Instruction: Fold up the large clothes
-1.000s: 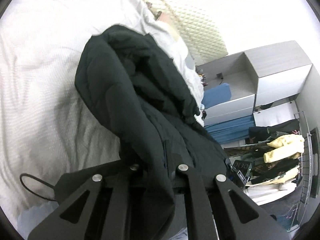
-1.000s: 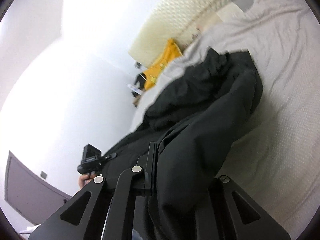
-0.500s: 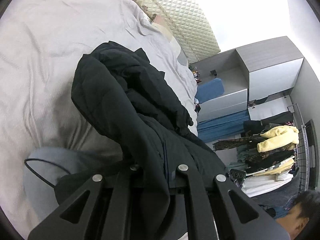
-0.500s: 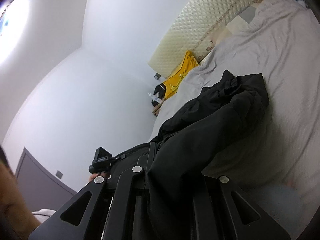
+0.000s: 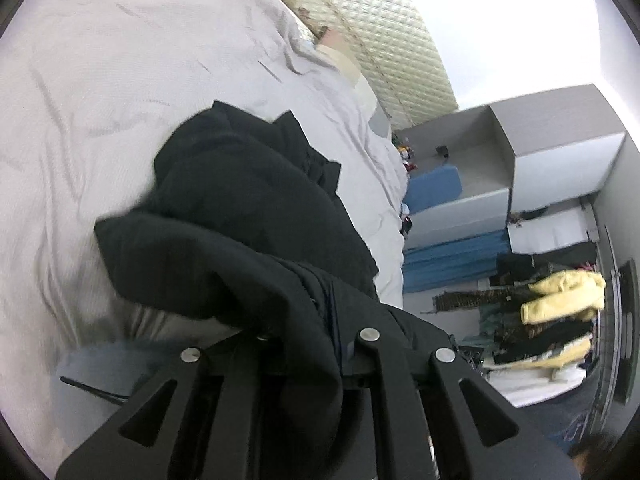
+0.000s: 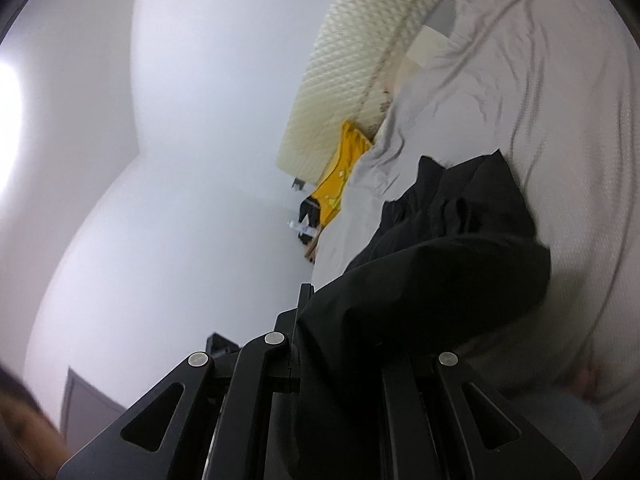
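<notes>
A large black padded jacket (image 5: 248, 216) lies bunched on a bed with a light grey sheet (image 5: 100, 92). My left gripper (image 5: 312, 344) is shut on the jacket's near edge, and the fabric drapes over its fingers and hides the tips. In the right wrist view the same jacket (image 6: 452, 256) runs from the bed into my right gripper (image 6: 344, 344), which is shut on another part of the near edge. The cloth hangs between the two grippers, lifted off the bed at the near end.
A quilted cream headboard (image 5: 384, 40) stands at the bed's far end, with a yellow garment (image 6: 340, 172) beside it. Grey shelves with a blue box (image 5: 432, 184) and a rack of hanging clothes (image 5: 552, 312) stand to the right. A white wall (image 6: 180, 160) is on the left.
Both grippers have pulled back and up with the jacket. More of it has lifted off the sheet and folded over toward me. Both views have tilted.
</notes>
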